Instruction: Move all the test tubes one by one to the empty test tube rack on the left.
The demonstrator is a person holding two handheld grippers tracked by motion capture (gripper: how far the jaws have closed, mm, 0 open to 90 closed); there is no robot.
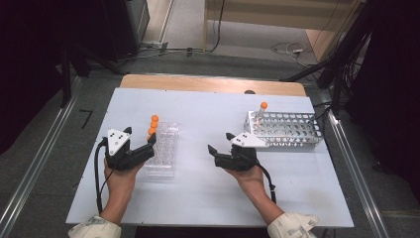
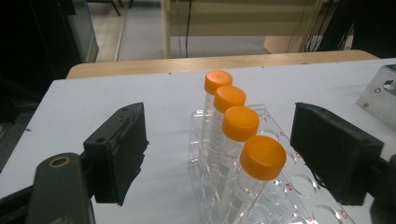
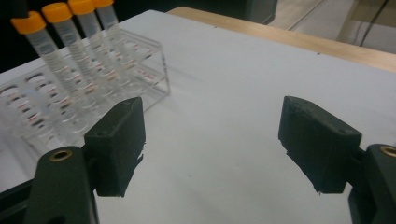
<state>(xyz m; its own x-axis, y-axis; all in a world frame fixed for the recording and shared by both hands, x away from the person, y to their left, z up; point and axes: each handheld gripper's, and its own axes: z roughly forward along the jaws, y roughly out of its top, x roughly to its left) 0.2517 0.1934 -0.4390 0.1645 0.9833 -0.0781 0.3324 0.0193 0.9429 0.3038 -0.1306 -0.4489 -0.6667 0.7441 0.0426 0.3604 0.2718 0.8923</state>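
Observation:
A clear plastic rack lies left of the table's middle, with several orange-capped tubes standing in a row along its far left side. My left gripper is open just in front of that row. In the left gripper view the tubes rise between and beyond the open left gripper, untouched by its pads. My right gripper is open over bare table at the middle. In the right gripper view the right gripper holds nothing, and the tubes and clear rack stand to its left.
A metal perforated rack stands at the right back with one orange-capped tube upright at its left end; its corner shows in the left gripper view. The white table has a wooden far edge. Cables lie on the floor.

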